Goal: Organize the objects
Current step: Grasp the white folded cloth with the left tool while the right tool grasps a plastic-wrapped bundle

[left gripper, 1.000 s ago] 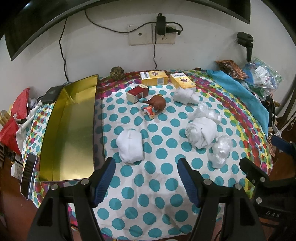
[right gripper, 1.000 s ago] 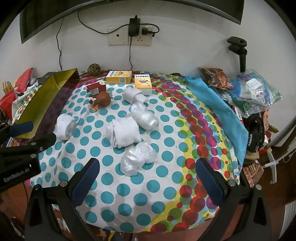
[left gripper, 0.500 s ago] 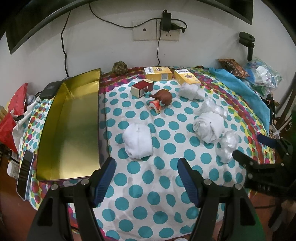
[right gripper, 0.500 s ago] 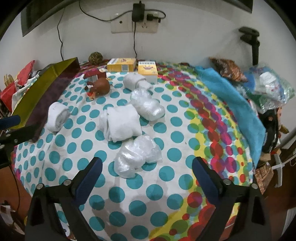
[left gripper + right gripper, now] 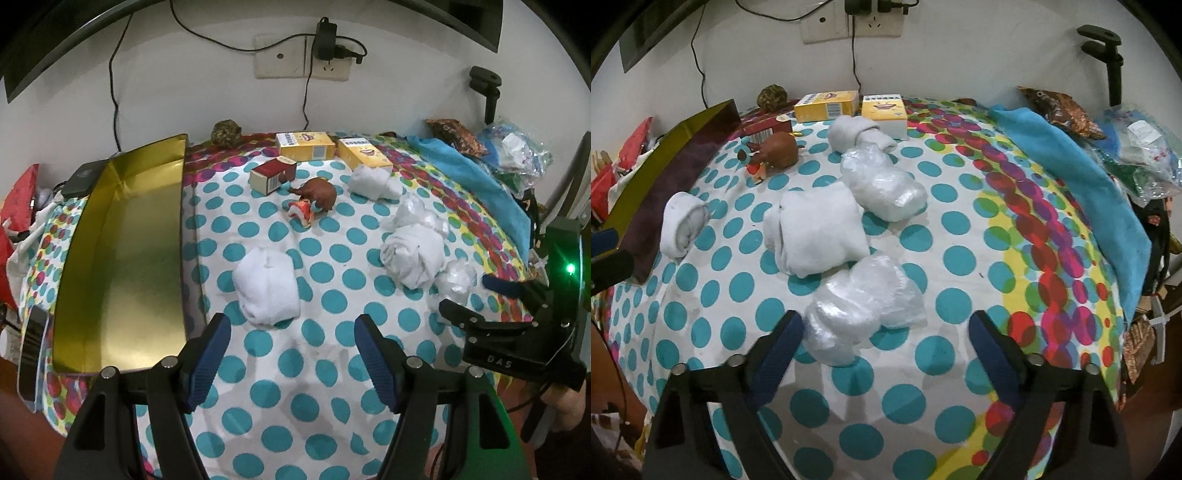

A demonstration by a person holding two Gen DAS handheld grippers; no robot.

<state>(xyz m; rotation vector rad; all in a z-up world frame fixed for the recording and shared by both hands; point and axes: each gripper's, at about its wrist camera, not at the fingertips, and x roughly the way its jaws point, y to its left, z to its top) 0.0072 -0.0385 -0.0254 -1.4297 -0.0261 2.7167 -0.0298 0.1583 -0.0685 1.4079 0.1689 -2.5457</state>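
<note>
left gripper (image 5: 291, 334): black angular plastic arms, blue ribbed finger pads (image 5: 207, 356), round silver screws at the joints | right gripper (image 5: 886, 339): same black frame, dark blue pads (image 5: 775, 354), silver screws | right unit seen from the left wrist view: white "DAS" lettering, green housing, lit green LED

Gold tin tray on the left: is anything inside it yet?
Nothing shows inside the gold tin tray: the left wrist view shows bare gold floor end to end. Only the strip just behind its near wall is hidden. The white rolled socks lie outside on the cloth.
</note>
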